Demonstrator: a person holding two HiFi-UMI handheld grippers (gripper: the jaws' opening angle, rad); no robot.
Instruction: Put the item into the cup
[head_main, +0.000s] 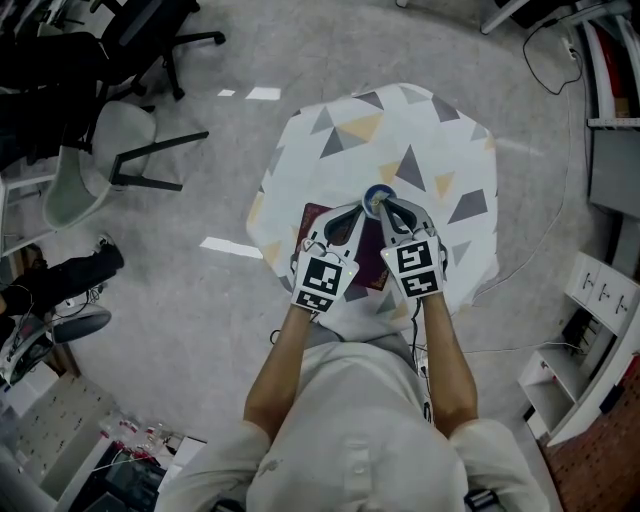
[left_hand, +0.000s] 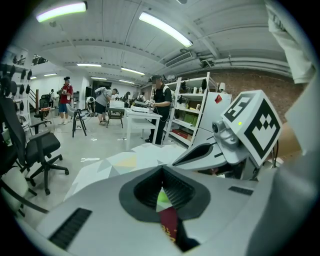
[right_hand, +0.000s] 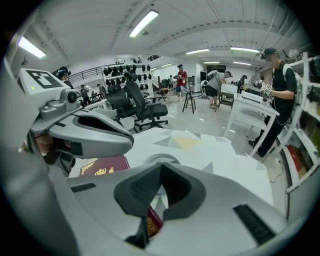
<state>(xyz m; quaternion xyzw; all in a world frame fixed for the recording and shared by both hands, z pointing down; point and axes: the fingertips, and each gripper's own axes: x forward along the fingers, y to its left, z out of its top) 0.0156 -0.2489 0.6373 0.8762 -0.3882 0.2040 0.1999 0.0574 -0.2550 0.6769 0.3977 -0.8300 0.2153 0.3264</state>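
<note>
A small cup (head_main: 378, 196) with a blue rim stands on the patterned table, and its pale rim (right_hand: 160, 160) shows just past the right jaws. A maroon booklet (head_main: 322, 238) with gold print lies flat to the cup's left, largely under my left gripper (head_main: 361, 208). My right gripper (head_main: 391, 207) is beside it, both tips at the cup's near edge. Both pairs of jaws meet at the tips. Through the left jaws' hollow I see a light green bit (left_hand: 162, 199) above the booklet (left_hand: 169, 222); whether it is gripped is unclear.
The table (head_main: 420, 140) has a white cloth with grey and yellow triangles and is small, with floor all round. A grey chair (head_main: 100, 160) stands far left, white shelves (head_main: 590, 340) at the right. People stand at benches (right_hand: 250, 102) in the room beyond.
</note>
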